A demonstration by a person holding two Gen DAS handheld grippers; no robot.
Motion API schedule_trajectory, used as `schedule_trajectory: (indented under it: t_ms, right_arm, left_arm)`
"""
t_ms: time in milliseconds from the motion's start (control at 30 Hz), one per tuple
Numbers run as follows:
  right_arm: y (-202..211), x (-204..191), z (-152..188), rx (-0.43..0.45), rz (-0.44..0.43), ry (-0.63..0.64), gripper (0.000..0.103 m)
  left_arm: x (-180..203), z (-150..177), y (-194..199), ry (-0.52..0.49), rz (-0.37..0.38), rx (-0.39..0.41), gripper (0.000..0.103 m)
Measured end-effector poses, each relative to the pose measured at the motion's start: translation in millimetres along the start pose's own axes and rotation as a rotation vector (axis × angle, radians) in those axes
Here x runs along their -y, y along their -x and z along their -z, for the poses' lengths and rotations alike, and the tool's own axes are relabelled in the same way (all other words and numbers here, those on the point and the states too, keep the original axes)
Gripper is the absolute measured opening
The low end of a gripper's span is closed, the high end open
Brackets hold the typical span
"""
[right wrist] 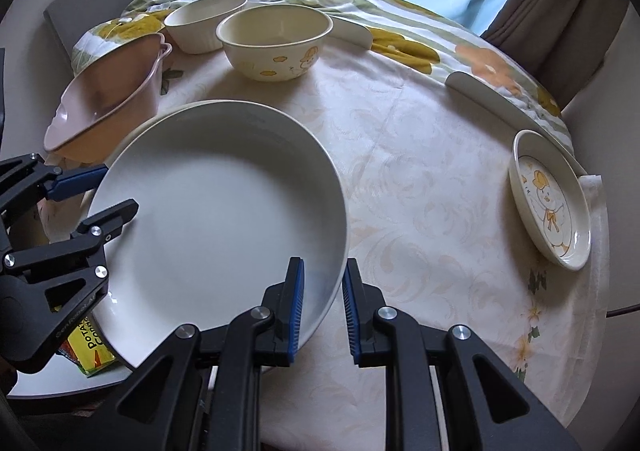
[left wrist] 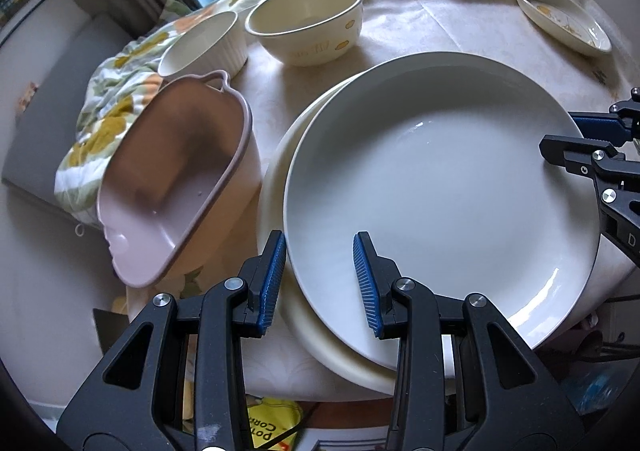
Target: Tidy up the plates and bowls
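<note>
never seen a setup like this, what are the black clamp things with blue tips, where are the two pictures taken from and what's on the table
The black clamps are handheld grippers: a person carries one in each hand, with a wide-angle camera on each looking along its blue-padded fingers. There is no robot arm.

One picture is from the left gripper, the other from the right gripper. Each also catches the other at its edge.

Both grip opposite rims of the same large white plate, which sits over a second cream plate.

On the patterned tablecloth are also a pink handled dish, tilted, a ribbed white bowl, a cream bowl with a cartoon print, and a small duck-print plate.
</note>
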State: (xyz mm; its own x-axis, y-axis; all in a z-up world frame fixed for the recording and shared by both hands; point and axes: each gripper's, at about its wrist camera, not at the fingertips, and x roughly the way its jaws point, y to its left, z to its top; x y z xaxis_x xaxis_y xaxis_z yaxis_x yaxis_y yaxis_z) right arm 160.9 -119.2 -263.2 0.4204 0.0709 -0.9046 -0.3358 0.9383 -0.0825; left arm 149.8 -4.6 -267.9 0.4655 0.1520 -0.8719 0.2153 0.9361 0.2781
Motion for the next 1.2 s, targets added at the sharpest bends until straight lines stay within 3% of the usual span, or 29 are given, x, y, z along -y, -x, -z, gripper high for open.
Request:
schedule_trajectory:
  t_ms: [333,767,800,867,900,933,1000,1200]
  right_arm:
    - [1,-5,0,-0.003,0.022,-0.004,0.018]
    - [1,-1,1,0.003,0.003,-0.030,0.018]
    - [1,0,1,0.002,-0.003,-0.038,0.018]
    - [1,4,2,0.003,-0.026,-0.060,0.020]
    - [1,5,3,0.006,-0.041,-0.071,0.029]
    - [2,8,5,0.012,-0.057,-0.088,0.048]
    - [5,11,9,0.022,-0.076,-0.109,0.059]
    - [38,40,34,0.076,-0.083,-0.208,0.059]
  left_arm:
    - [0,2,3,-0.013,-0.039,0.005,0.032]
    - [-7,-1,2,0.024,-0.012,-0.003,0.034]
    - [-5,-1,1,0.021,-0.013,-0.005,0.036]
    - [-2,-3,-1,0.022,0.009,-0.016,0.061]
    - [-2,-3,-1,0.035,0.031,-0.018,0.070]
    - [-1,-3,1,0.044,0.038,-0.010,0.081]
    - [2,-2,5,0.046,0.033,0.002,0.081]
    - [6,-6,46,0.061,0.039,0.052,0.081]
